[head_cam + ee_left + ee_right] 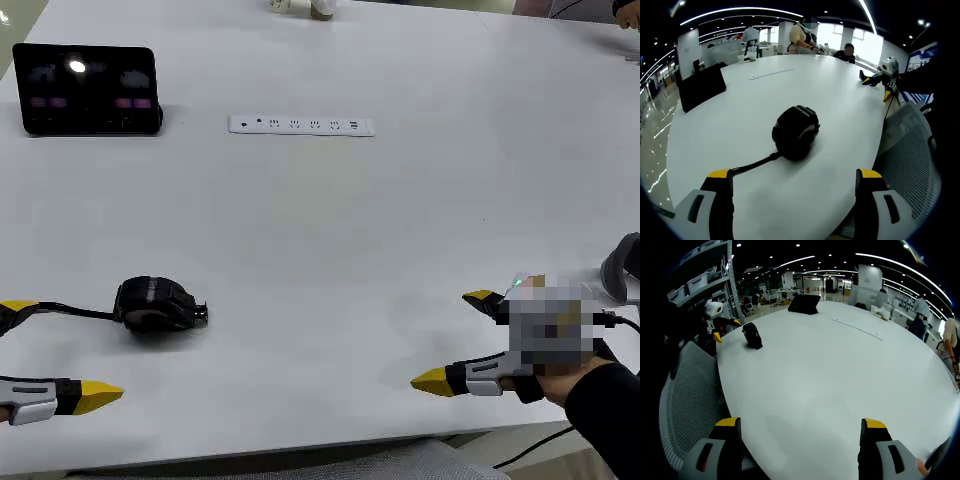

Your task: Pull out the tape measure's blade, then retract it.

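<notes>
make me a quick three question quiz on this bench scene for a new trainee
1. True or false: the tape measure has its blade pulled far out.
2. The left tongs are: A shut on the tape measure; B open, with it ahead of them; C shut on nothing.
3. Fill in: the long white thing farther back on the table is a ___.
Key: 1 false; 2 B; 3 power strip.

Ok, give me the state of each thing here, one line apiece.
tape measure: blade retracted, lying ungripped on the table
left gripper: open, empty
right gripper: open, empty
power strip: nothing plugged in
tablet: propped up, screen lit
</notes>
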